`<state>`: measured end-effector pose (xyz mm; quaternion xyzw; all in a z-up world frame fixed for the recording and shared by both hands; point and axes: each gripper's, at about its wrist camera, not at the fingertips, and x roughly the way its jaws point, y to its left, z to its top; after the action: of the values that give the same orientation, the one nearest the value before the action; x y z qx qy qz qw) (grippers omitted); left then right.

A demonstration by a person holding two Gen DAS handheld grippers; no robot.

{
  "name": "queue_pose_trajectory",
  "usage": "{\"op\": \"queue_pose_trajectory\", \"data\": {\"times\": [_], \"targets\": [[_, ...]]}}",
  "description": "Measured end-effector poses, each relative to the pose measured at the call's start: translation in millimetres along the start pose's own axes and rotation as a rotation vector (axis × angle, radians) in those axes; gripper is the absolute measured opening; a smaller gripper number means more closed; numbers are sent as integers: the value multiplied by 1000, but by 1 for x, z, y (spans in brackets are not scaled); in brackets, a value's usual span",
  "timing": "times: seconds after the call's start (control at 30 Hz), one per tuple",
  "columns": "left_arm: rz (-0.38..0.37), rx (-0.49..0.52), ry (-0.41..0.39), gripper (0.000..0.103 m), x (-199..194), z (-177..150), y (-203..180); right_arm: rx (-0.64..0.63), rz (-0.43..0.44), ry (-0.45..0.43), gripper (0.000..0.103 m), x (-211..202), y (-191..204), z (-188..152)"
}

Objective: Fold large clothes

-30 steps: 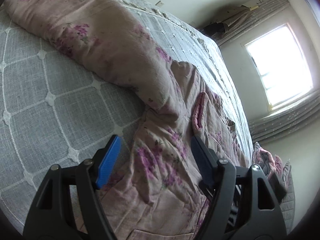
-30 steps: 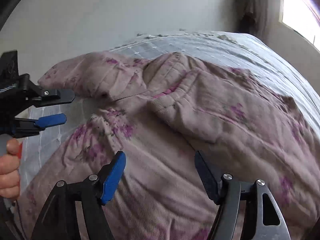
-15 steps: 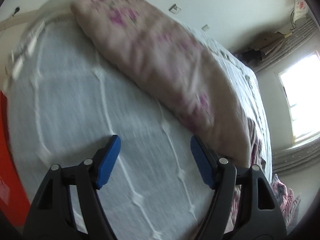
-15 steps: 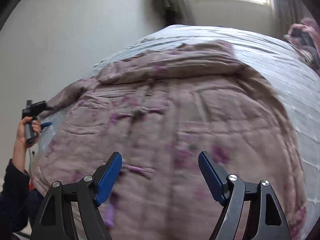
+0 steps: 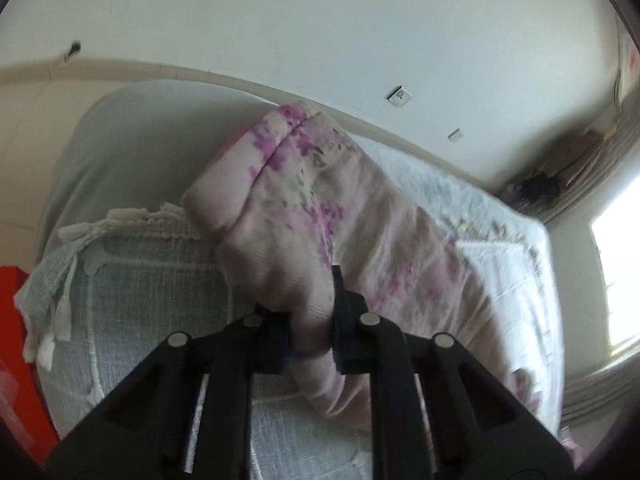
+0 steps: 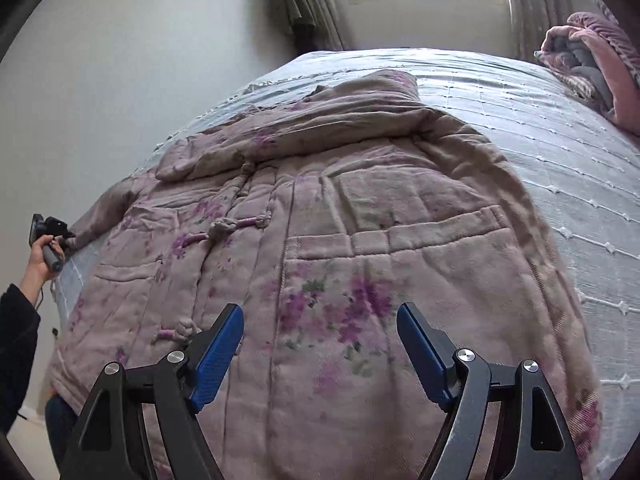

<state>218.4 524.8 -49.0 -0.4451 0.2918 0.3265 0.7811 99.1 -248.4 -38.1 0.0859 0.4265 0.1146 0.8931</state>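
Note:
A pink quilted floral jacket (image 6: pixel 332 216) lies front up on the bed, knot buttons down its middle, pockets near me. My right gripper (image 6: pixel 320 344) is open and empty, hovering just above the jacket's hem. My left gripper (image 5: pixel 310 324) is shut on the jacket's sleeve (image 5: pixel 316 216), near its cuff end at the bed's corner. It also shows in the right wrist view (image 6: pixel 60 232) at the far left, held in a hand, at the sleeve's tip.
The bed has a grey-blue quilted cover (image 6: pixel 580 152) with a fringed edge (image 5: pixel 132 220). A pile of pink and grey clothes (image 6: pixel 588 64) lies at the bed's far right. A wall (image 5: pixel 320 40) runs behind the bed. Something red (image 5: pixel 16 340) is beside the bed's corner.
My left gripper moved out along the sleeve to its end and shut on it. My right gripper swung over to the jacket's hem and stays open.

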Motion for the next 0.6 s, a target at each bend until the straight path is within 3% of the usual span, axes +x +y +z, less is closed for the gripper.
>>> {"op": "queue_pose_trajectory", "data": {"times": [0.1, 0.27, 0.4, 0.5, 0.6], "targets": [[-22, 2, -43, 13, -19, 23, 3, 23, -24, -23, 80, -13, -8, -1], [-175, -15, -105, 12, -79, 49, -15, 105, -21, -45, 80, -31, -24, 1], [-177, 127, -207, 11, -120, 46, -75, 161, -23, -13, 80, -29, -34, 0], [-223, 197, -252, 11, -147, 32, -127, 215, -27, 15, 80, -28, -44, -2], [-300, 283, -266, 11, -178, 7, -179, 253, -11, -11, 80, -37, -52, 1]]}}
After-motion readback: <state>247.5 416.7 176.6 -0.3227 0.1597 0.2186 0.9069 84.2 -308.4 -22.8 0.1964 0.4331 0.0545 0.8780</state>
